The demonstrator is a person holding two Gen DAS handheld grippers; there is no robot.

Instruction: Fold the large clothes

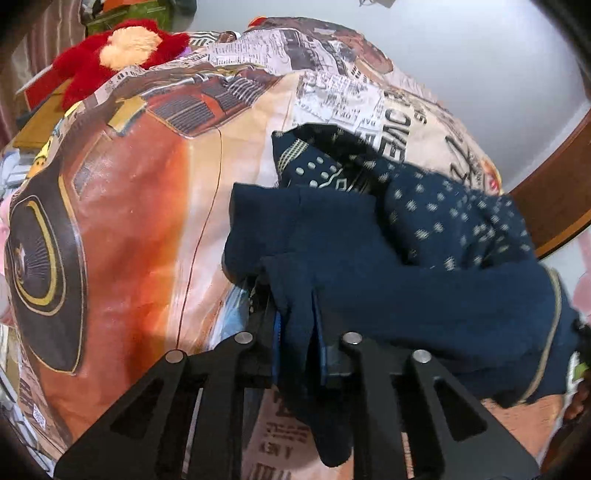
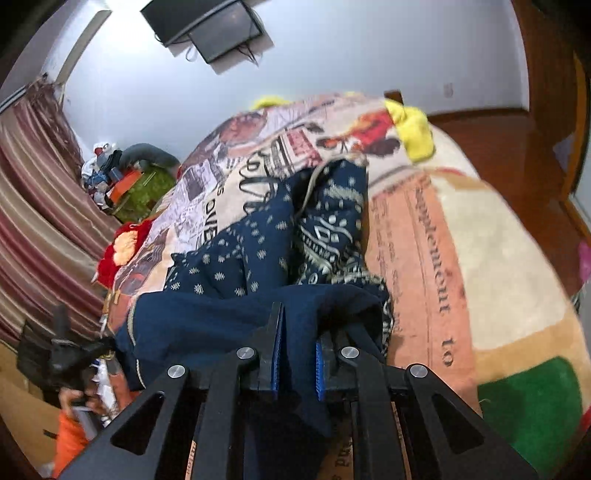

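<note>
A large navy blue garment (image 1: 424, 280) with a pale dotted print lies bunched on a bed covered by a printed bedsheet (image 1: 140, 206). My left gripper (image 1: 299, 332) is shut on a plain navy edge of the garment, which drapes over the fingers and hangs down between them. In the right wrist view the same garment (image 2: 258, 258) stretches away across the bed. My right gripper (image 2: 298, 350) is shut on another navy edge, with cloth pinched between its blue pads (image 2: 276, 363). The left gripper's body (image 2: 55, 354) shows at the left of the right wrist view.
A red plush toy (image 1: 122, 48) lies at the bed's far end. A yellow cloth (image 2: 413, 129) lies on the bed's far right. A striped curtain (image 2: 40, 206), a cluttered green box (image 2: 144, 188), a wall screen (image 2: 210, 26) and a wooden bed frame (image 1: 554, 199) surround the bed.
</note>
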